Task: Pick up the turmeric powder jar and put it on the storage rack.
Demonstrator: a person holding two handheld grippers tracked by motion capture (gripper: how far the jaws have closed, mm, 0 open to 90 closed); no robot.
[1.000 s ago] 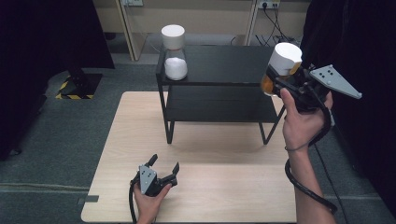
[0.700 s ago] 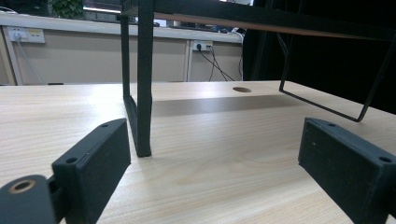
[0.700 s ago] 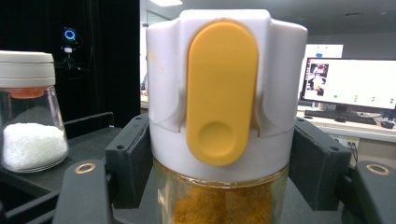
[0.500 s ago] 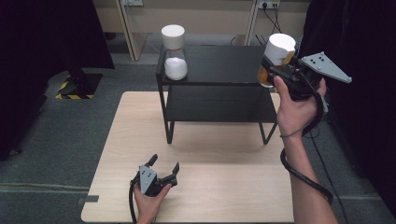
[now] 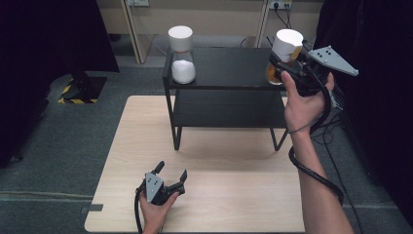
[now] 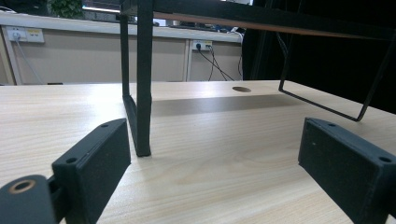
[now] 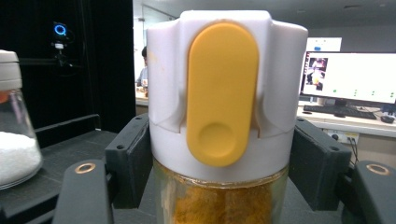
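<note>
Over the right end of the black metal shelf rack (image 5: 229, 68), right gripper (image 5: 282, 66) is clamped on a spice jar (image 5: 285, 51): clear glass body packed with coarse orange-yellow powder, chunky white plastic cap with an oval yellow flip tab. Matte black rubbery pads grip it on both sides at the cap's lower edge, jar upright, at the top shelf's right edge. Second jar (image 5: 181, 56) stands on the top shelf's left part: same white round cap, flared glass body, white granules. Left gripper (image 5: 169, 179) rests low on the pale wood-grain tabletop (image 5: 234, 165), jaws spread wide, nothing between them; a thin square-section rack leg stands ahead of them in the left gripper view.
</note>
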